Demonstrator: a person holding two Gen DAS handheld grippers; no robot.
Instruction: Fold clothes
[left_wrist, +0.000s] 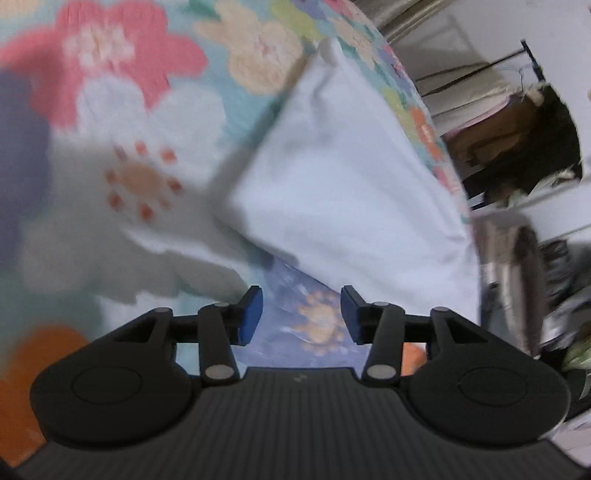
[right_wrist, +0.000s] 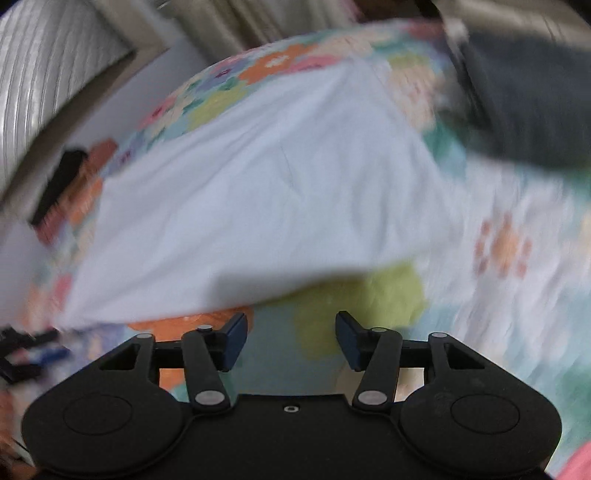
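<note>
Nearest the left wrist camera, the left gripper (left_wrist: 301, 317) hangs with its blue-padded fingers (left_wrist: 251, 317) released, nothing between them but floral bedsheet (left_wrist: 110, 74). Just beyond the fingertips lies the near corner of the white garment (left_wrist: 347, 184), which runs away and up across the bed to a small raised tip at its far end. Beyond the garment's far side the bed ends and room clutter shows, too blurred to name.

In the right wrist view the right gripper (right_wrist: 291, 341) is likewise spread apart and empty, over a green and orange patch of the sheet. The garment's near edge (right_wrist: 258, 291) sits just ahead of the fingertips, lifted slightly off the sheet with shadow beneath it. The white garment (right_wrist: 258, 177) fills the middle of this view, and past its far right corner lies a dark cloth (right_wrist: 532, 110). At the left of the garment's near corner a dark blurred shape with a touch of blue may be the other gripper; I cannot tell.

Judged from its creases and limp drape, the garment is thin, light and soft, with no stiffness to hold a shape. It should pinch easily but sag and slide over itself. The best hold looks like the near hem corners, one per gripper, fingers closing over the edge where it stands clear of the sheet, so only the garment is caught and not the bedsheet.
</note>
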